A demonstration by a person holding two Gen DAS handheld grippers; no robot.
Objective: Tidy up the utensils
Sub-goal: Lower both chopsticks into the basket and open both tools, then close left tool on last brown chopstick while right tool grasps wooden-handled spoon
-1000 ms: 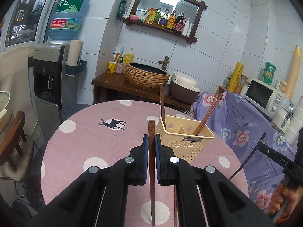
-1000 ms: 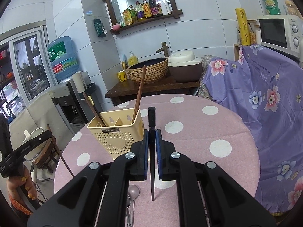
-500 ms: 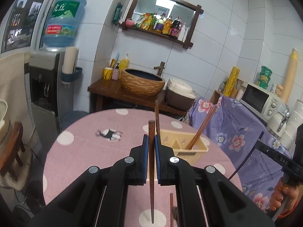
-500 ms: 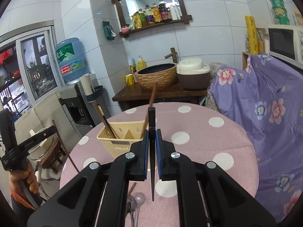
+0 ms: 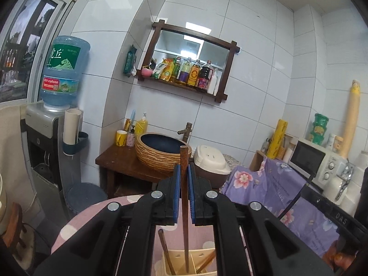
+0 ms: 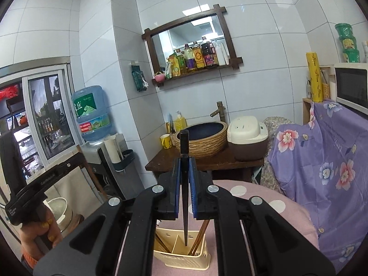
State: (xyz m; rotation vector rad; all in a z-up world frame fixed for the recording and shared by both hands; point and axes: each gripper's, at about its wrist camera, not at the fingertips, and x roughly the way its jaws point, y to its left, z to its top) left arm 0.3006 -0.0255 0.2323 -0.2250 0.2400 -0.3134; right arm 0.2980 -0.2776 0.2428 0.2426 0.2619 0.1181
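My left gripper (image 5: 183,172) is shut on a brown wooden chopstick (image 5: 184,197) held upright, its tip inside the cream utensil basket (image 5: 174,256) below. My right gripper (image 6: 184,165) is shut on a black chopstick (image 6: 184,184) held upright, its tip over the same basket (image 6: 181,256). Several brown chopsticks (image 6: 199,238) lean in the basket's compartments. The basket stands on a pink polka-dot round table (image 6: 264,197).
Behind the table stand a wooden stand with a woven basin (image 5: 162,153) and a rice cooker (image 6: 247,138). A water dispenser (image 5: 49,142) is at left. A purple floral cloth (image 6: 326,161) covers furniture at right, with a microwave (image 5: 310,161).
Both grippers have risen and moved over the basket; each chopstick now points down into or over it. The table has dropped low in both views.
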